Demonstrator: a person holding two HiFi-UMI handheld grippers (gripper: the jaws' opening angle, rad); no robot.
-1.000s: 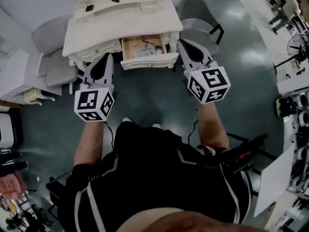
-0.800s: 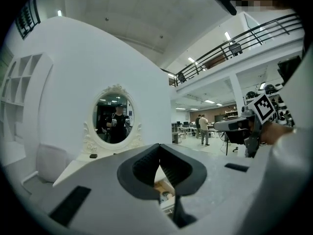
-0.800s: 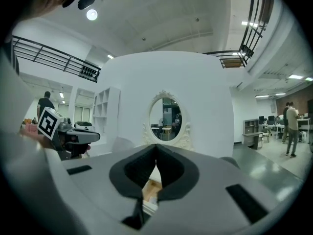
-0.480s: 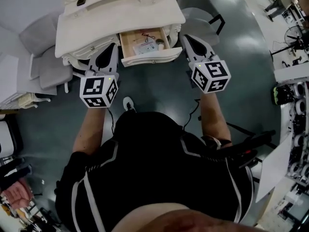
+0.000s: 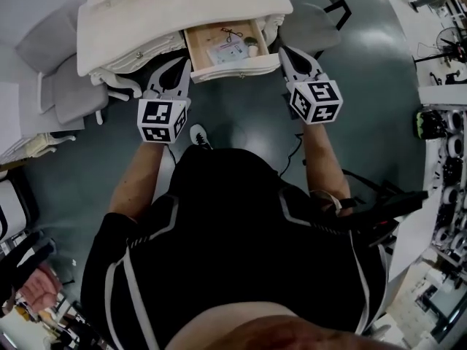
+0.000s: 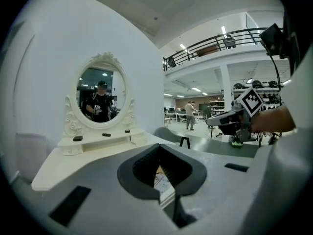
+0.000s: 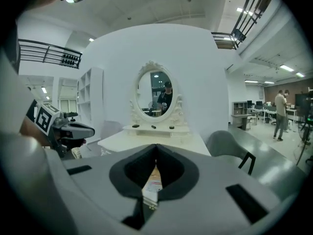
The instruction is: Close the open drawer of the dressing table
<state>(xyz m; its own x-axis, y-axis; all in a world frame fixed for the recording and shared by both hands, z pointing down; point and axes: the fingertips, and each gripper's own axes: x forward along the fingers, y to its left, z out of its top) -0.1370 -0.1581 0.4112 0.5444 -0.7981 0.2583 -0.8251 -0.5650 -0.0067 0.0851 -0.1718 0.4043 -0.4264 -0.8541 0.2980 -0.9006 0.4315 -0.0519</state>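
Open wooden drawer [image 5: 235, 68] at 12 o'clock, under the white dressing table [image 5: 160, 17], holds papers [image 5: 225, 49]. Left gripper [image 5: 182, 65] and right gripper [image 5: 284, 52] flank it, jaws together, empty. Dark floor [image 5: 241, 122].

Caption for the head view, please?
Both shut, left tool and right tool flank the open drawer of the dressing table.
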